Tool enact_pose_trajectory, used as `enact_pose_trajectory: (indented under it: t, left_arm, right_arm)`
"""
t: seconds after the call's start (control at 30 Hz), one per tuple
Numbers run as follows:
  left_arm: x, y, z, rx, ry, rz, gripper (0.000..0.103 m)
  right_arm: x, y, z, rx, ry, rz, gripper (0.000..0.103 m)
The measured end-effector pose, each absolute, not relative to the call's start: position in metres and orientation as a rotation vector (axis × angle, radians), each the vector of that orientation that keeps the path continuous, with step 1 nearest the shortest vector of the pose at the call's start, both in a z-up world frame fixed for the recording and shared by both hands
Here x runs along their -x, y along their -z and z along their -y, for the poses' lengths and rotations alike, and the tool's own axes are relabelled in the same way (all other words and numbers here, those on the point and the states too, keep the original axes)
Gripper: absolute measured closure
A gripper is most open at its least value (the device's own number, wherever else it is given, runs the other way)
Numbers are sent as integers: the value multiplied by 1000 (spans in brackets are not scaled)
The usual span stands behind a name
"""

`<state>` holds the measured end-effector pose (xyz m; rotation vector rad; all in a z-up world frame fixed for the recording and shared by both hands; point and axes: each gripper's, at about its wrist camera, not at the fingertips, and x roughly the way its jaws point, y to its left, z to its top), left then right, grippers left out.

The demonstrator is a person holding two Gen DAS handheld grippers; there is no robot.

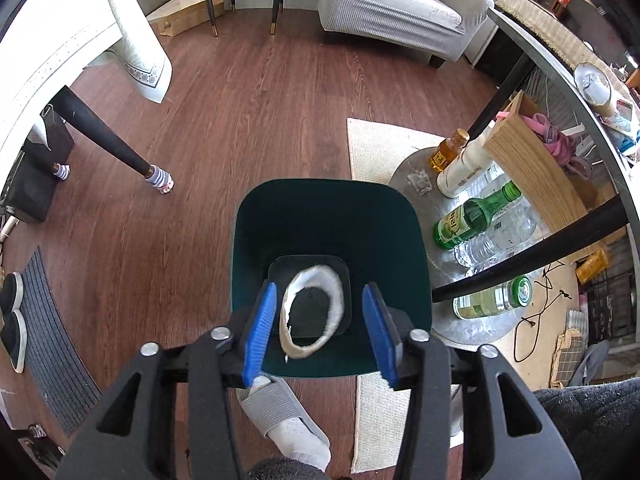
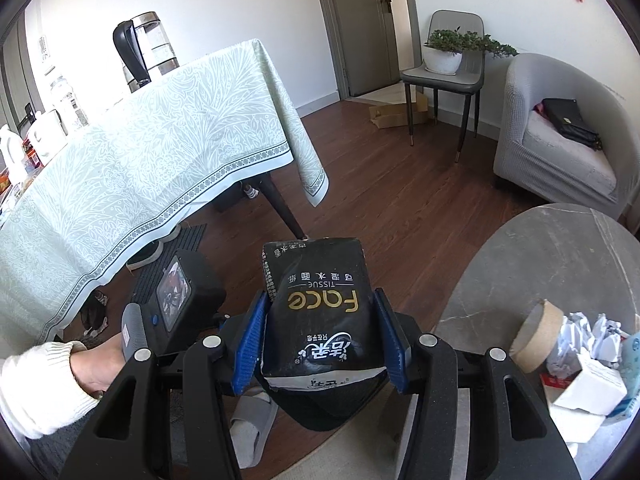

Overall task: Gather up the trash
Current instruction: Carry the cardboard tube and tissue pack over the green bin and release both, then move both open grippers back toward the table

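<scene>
While your left gripper (image 1: 320, 330) hangs spread and empty over the green bin (image 1: 404, 216) holding one white ring (image 1: 313, 312), your right gripper (image 2: 322, 344) pinches the tissue pack (image 2: 320, 308) mid-frame, and more scraps (image 2: 580, 344) wait lower right.

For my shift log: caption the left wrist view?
Open left tongs hover over a dark green bin holding a curled white strip.
</scene>
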<state>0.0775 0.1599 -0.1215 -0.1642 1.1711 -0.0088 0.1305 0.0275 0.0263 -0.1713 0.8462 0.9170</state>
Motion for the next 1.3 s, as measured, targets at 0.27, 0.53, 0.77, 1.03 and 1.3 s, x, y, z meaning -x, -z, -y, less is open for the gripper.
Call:
enact_pose_trajectory:
  t: [0.27, 0.53, 0.77, 1.03, 1.3]
  left_arm:
    - [-72, 103, -171, 178, -11, -1100, 51]
    - [-55, 58, -189, 228, -60, -918, 58]
    - [-49, 27, -191, 248, -56, -811, 71]
    - [-45, 5, -181, 253, -33, -731, 80]
    - [-41, -7, -172, 246, -16, -700, 80]
  right_arm:
    - [-137, 14, -61, 185, -878, -947, 50]
    - [-143, 59, -81, 266, -830, -1019, 51]
    - [-147, 104, -97, 316, -832, -1115, 50]
    - [-150, 143, -108, 383, -817, -1205, 50]
    - [-147, 151, -106, 390, -799, -1193, 32]
